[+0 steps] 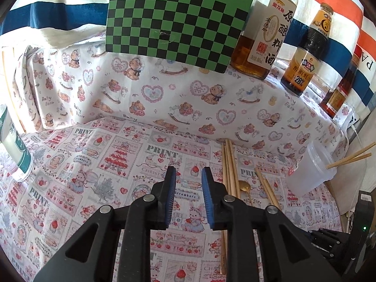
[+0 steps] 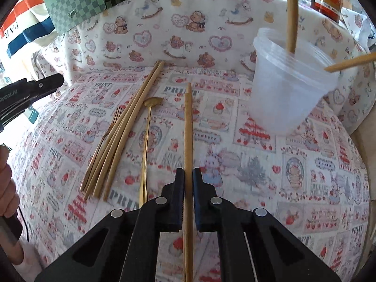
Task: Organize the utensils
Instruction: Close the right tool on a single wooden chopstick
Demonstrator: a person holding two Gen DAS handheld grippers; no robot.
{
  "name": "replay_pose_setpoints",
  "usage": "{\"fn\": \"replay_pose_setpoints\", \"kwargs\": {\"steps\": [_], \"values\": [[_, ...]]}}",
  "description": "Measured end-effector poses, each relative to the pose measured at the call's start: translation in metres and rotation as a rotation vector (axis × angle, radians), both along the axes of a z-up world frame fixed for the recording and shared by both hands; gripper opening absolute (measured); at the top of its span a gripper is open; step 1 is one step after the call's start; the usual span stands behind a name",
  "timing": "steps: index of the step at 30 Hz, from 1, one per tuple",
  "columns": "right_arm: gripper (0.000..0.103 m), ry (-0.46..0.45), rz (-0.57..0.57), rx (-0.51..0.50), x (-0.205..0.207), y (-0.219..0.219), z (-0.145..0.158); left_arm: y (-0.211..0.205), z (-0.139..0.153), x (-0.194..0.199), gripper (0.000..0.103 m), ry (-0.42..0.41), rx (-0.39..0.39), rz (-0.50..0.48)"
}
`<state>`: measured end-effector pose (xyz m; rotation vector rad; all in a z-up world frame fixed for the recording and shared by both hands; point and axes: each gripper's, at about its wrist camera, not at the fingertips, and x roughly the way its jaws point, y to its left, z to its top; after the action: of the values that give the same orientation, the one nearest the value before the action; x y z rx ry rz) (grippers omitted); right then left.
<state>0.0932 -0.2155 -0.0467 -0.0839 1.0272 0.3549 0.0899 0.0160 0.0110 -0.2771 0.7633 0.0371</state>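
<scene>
My right gripper (image 2: 188,172) is shut on a wooden chopstick (image 2: 188,127) that points forward over the cloth. A clear plastic cup (image 2: 285,87) stands at the right with chopsticks (image 2: 291,16) in it. A bundle of chopsticks (image 2: 127,127), a gold fork (image 2: 112,122) and a gold spoon (image 2: 146,138) lie on the cloth to the left. My left gripper (image 1: 188,172) is open and empty above the cloth, left of the chopsticks (image 1: 229,162), the spoon (image 1: 244,188) and the cup (image 1: 310,166).
Sauce bottles (image 1: 260,37) and a green checkered board (image 1: 174,21) stand at the back. A green and white can (image 1: 14,150) stands at the left. The patterned cloth (image 2: 293,176) covers the table, whose edge falls off at the right.
</scene>
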Motion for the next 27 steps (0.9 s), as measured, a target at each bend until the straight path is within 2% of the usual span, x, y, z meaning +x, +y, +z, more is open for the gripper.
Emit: {"fn": "replay_pose_setpoints", "kwargs": {"steps": [5, 7, 9, 10, 15, 18, 22, 27], "values": [[0.009, 0.006, 0.021, -0.052, -0.012, -0.009, 0.002, 0.000, -0.001, 0.001, 0.021, 0.005, 0.000, 0.003], [0.013, -0.013, 0.010, -0.046, -0.009, -0.012, 0.008, 0.002, -0.001, 0.001, 0.022, 0.003, -0.002, 0.007], [0.023, -0.032, -0.006, -0.025, 0.004, -0.009, 0.013, 0.003, -0.002, 0.001, 0.025, -0.001, -0.003, 0.005], [0.024, -0.037, -0.010, -0.018, 0.012, -0.007, 0.014, 0.003, -0.002, 0.002, 0.026, -0.002, 0.000, 0.006], [0.024, -0.040, -0.048, -0.034, 0.049, 0.014, 0.007, 0.002, -0.008, 0.006, 0.028, 0.014, 0.026, 0.008], [0.024, -0.022, -0.024, -0.019, 0.059, 0.020, 0.000, 0.003, -0.011, 0.009, 0.029, 0.027, 0.031, 0.014], [0.024, -0.029, -0.044, -0.047, 0.068, 0.027, -0.008, 0.004, -0.018, 0.014, 0.030, 0.047, 0.042, 0.023], [0.024, -0.028, -0.086, 0.034, 0.069, 0.016, -0.006, 0.008, -0.025, 0.019, 0.030, 0.071, 0.049, 0.039]]}}
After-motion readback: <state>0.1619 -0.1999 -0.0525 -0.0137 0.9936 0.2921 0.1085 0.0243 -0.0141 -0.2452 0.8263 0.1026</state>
